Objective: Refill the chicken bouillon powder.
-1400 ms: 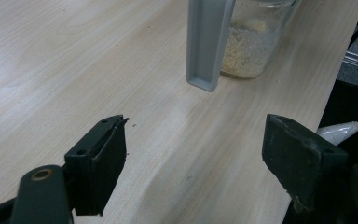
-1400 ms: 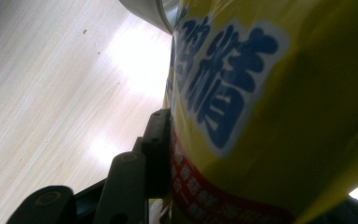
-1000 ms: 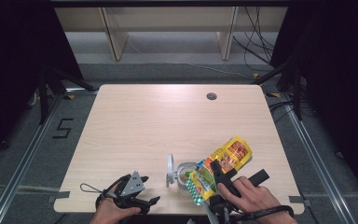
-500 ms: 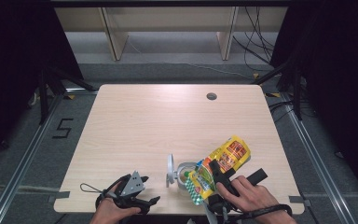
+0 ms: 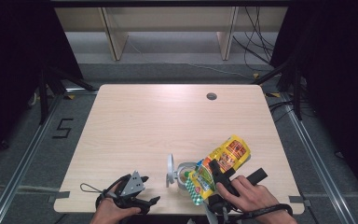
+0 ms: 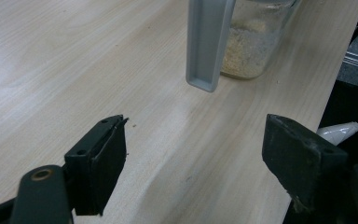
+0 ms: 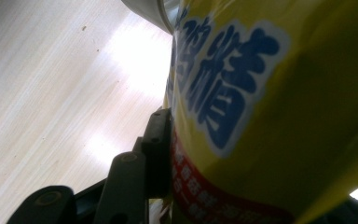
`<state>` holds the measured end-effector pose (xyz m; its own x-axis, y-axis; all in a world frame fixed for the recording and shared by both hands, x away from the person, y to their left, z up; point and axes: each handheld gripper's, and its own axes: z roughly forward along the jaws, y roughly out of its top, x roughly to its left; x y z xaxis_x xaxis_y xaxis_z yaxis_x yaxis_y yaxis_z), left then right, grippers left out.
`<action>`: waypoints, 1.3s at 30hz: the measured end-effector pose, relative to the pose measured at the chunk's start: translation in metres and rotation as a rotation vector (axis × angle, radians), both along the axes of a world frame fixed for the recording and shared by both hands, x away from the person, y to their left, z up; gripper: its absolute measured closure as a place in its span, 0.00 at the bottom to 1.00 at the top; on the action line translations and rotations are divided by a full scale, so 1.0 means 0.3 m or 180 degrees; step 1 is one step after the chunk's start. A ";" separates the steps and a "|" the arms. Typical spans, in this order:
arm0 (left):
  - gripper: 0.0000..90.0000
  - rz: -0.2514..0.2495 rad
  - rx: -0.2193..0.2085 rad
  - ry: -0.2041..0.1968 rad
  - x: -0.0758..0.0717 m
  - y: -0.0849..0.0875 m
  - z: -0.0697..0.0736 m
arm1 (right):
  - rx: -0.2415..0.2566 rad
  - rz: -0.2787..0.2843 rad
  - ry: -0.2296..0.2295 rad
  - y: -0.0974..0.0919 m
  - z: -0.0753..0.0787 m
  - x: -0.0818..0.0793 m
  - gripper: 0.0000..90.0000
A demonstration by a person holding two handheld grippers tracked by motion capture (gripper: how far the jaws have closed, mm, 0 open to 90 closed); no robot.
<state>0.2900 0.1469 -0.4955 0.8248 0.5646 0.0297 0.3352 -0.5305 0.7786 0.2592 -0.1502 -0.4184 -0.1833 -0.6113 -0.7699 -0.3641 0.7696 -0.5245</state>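
The right gripper (image 5: pixel 213 179) clamps a yellow pouch (image 5: pixel 221 163) tilted over the jar (image 5: pixel 185 171) (left gripper (image 5: pixel 137 198) open, empty, farther off).

Your pale wooden table (image 5: pixel 135 126) carries a clear glass jar of crumbs (image 5: pixel 185 171) with its grey hinged lid (image 5: pixel 170 168) open, just left of your right gripper (image 5: pixel 216 179).

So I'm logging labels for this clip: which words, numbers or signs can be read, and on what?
"5": dark marking on the floor left of the table.
Large blue characters on the yellow pouch: too cropped to read.
Small white characters on the pouch's red band: too blurred to read.
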 end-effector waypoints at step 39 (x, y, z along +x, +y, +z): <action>0.24 -0.0009 -0.0010 0.0008 -0.001 -0.001 0.000 | -0.0071 0.0051 -0.0094 0.002 0.003 0.005 0.70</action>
<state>0.2896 0.1467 -0.4954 0.8265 0.5624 0.0256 0.3357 -0.5289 0.7794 0.2606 -0.1497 -0.4176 -0.1509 -0.6310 -0.7610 -0.3604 0.7519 -0.5520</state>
